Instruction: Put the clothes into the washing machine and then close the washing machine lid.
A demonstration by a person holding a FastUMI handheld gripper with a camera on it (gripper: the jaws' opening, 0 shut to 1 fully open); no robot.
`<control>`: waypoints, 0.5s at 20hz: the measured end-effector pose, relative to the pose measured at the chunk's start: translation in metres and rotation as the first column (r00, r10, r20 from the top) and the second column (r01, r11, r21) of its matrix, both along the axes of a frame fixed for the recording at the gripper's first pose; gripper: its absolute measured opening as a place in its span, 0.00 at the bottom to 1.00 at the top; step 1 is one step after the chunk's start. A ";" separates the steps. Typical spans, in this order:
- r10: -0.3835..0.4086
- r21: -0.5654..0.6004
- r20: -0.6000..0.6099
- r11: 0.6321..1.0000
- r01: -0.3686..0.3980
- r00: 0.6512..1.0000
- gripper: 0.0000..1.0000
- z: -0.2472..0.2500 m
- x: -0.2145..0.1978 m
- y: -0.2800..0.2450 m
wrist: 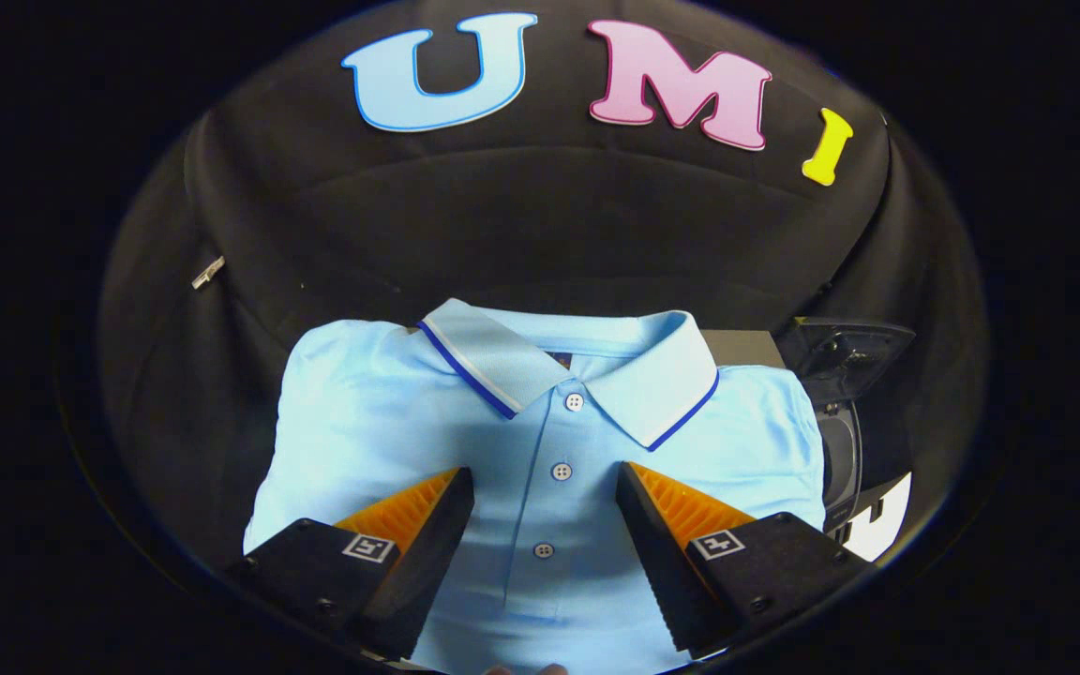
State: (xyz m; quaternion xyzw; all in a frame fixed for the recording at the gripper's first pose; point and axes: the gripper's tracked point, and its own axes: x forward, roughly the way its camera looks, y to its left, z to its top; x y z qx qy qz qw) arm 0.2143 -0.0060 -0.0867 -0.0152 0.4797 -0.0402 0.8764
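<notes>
Neatly folded light-blue polo shirt [540,441], open-fingered gripper [545,492] above.

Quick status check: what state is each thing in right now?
Polo shirt: folded, lying flat, collar buttoned, not gripped.
Gripper: jaws open, straddling the shirt's button strip.
Washing machine: beside the shirt, beyond the jaws; lid looks raised, though partly hidden.

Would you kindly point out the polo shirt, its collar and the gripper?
polo shirt [362,422]: gripper view, chest panel.
collar [662,384]: gripper view, one flap.
gripper [545,506]: gripper view, midway between its open jaws, over the placket.
</notes>
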 end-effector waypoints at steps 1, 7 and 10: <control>-0.014 0.002 -0.040 1.000 0.014 0.999 0.99 -0.002 0.000 0.000; -0.055 -0.006 -0.160 0.999 0.054 0.986 0.95 -0.005 0.002 -0.003; -0.077 -0.014 -0.155 0.997 0.075 0.985 0.87 -0.003 0.001 -0.010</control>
